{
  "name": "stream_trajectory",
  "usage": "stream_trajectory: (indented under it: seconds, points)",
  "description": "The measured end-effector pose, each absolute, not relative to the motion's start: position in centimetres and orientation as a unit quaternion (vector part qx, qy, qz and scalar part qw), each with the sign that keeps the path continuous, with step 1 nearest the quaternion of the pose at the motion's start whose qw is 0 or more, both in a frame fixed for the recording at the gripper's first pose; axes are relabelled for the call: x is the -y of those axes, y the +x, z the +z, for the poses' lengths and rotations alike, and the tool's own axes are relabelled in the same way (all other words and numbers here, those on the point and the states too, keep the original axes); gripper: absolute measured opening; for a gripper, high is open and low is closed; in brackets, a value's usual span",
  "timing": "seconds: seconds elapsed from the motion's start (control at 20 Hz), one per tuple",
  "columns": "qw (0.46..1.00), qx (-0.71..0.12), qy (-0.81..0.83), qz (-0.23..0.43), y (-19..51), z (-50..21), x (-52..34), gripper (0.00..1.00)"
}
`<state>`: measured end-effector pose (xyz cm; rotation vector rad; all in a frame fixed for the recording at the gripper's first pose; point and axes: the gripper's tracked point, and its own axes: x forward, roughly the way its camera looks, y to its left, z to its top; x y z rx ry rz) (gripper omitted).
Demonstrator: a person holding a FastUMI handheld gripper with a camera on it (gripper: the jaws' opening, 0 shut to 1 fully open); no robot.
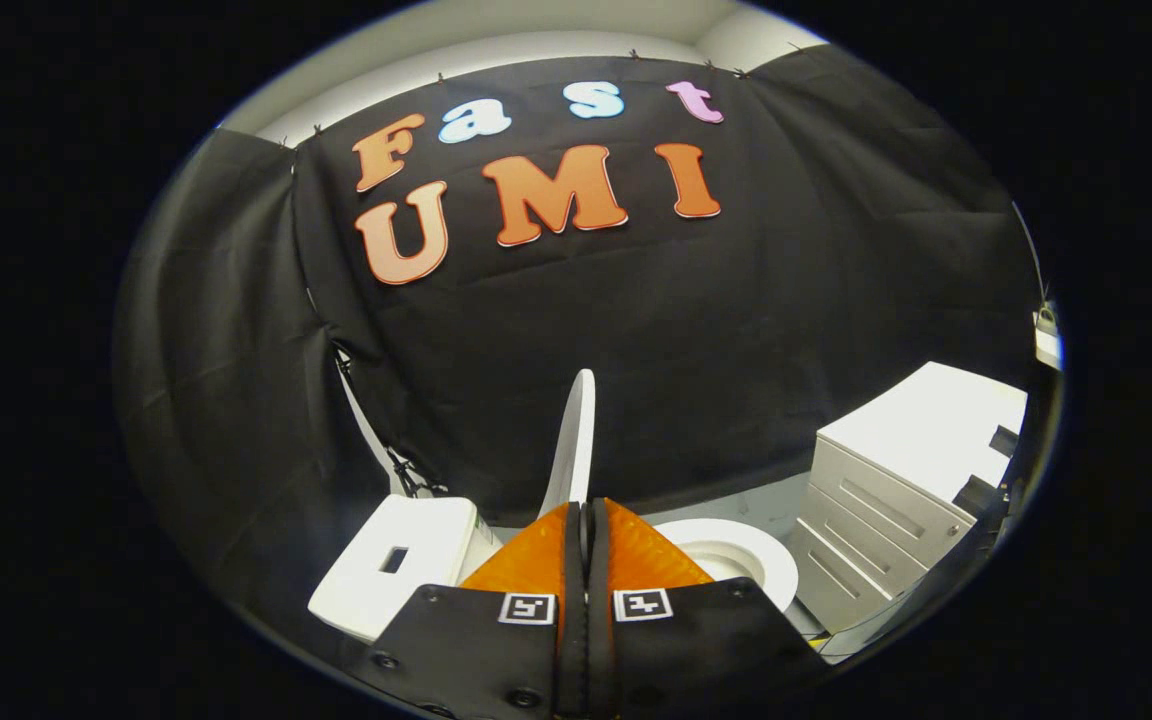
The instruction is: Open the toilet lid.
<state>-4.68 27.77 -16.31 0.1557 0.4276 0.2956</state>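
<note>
Gripper view: my gripper is pinched on the toilet lid. The lid stands nearly on edge, rising straight up from between the fingers, so I see its rim as a thin white blade against the black cloth wall.

Why it sits like this: the lid is hinged at the tank side, and I'm holding its free edge to swing it up. Judging by how upright it is, the swing looks almost done. The tank is just beside the fingers on one side, the open bowl and seat ring on the other, so the lid is well clear of the seat.

Gripper state: fingers nearly together, only a narrow slit between them, and the lid edge goes into that slit. I read that as both pads clamping the lid, though the actual contact is hidden by the fingertips.

A white drawer cabinet stands beyond the bowl, near it, not in the lid's path.

Next, as I judge it: ease the lid back toward the tank until it rests, then release. Risk is letting go early and having it drop back.
</note>
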Motion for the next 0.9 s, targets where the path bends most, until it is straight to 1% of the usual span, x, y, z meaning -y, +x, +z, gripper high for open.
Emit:
stream_trajectory:
  seconds: [0.55,0.9]
  points:
    - [0.959,-0.193,0.046,0.203,-6.9,-13.9,-35.1,0.08]
    - [0.949,-0.2,0.058,0.237,-8.8,-13.2,-39.8,0.08]
